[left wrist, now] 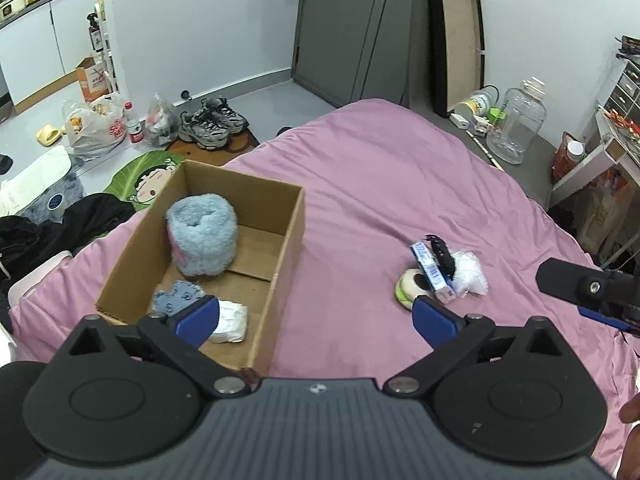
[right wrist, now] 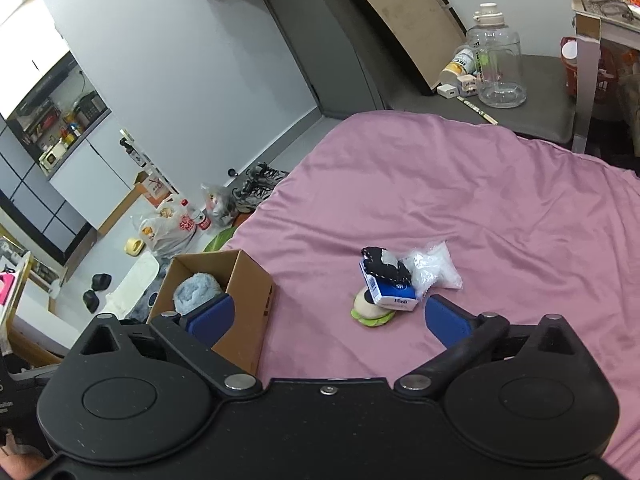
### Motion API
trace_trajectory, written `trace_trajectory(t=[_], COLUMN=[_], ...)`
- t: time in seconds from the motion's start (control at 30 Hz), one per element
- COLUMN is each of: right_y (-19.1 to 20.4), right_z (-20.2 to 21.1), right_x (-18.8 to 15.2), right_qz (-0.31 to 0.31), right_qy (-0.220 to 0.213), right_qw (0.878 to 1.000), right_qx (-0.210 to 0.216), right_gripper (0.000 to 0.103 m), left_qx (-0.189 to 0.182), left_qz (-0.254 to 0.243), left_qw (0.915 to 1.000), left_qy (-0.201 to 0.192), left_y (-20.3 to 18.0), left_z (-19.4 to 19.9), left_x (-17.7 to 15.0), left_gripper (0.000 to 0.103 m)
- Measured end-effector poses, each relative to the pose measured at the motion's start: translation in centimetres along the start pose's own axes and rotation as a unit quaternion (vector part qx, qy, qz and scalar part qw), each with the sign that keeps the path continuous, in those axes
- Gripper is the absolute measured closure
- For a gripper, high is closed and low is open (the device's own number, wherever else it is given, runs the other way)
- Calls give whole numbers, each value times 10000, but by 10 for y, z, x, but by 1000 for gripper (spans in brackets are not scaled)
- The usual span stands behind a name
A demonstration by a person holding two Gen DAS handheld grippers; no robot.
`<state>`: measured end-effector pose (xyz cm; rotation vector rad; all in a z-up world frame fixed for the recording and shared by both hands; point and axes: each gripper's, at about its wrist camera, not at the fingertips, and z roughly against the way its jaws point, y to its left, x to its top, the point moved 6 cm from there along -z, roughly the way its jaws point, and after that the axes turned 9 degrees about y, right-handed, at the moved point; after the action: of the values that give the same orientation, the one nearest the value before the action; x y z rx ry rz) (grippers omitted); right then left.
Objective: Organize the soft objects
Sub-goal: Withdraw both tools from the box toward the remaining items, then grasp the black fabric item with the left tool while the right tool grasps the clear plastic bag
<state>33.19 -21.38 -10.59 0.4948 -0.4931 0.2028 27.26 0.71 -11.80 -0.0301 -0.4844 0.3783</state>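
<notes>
Left hand-held gripper (left wrist: 316,322) jaws spread wide, nothing between the blue pads (left wrist: 198,320), pointed steeply down and forward, black linkage arms splayed out to both sides. Right hand-held gripper (right wrist: 328,318) same pose, jaws wide apart and empty, blue pads (right wrist: 444,320) clear of everything, tilted down a bit less steeply; its finger tip also pokes in at the right edge of the left wrist view. A bit of the person's hand (left wrist: 630,432) shows at the lower right edge of the left wrist view, too cropped to tell its grip.
</notes>
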Motion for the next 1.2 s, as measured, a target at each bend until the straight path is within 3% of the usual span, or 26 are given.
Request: trace_trajectory(t=[0.2,0.6,1.07,1.2], right_y=[-13,-65,-96,-106], right_z=[-5,-8,-55,-73], right_x=[0,10,25,28], right_qz=[80,-666,-1009,-1176], right_qy=[93,7,349,452], right_qw=[9999,9978,9942,9920], right_qx=[-97,-36,-104,-115], right_gripper=[0,1,18,20], left_qx=[-86,4,-491,-616], left_qz=[-119,-28,476,575], left_qw=[9999,9997,9976,9964], left_qy=[36,235,129,116], left_y=[-20,-47,-63,-70], left_z=[-11,-43,-77,-88], left_x=[1,8,32,39], left_gripper=[1,1,4,13])
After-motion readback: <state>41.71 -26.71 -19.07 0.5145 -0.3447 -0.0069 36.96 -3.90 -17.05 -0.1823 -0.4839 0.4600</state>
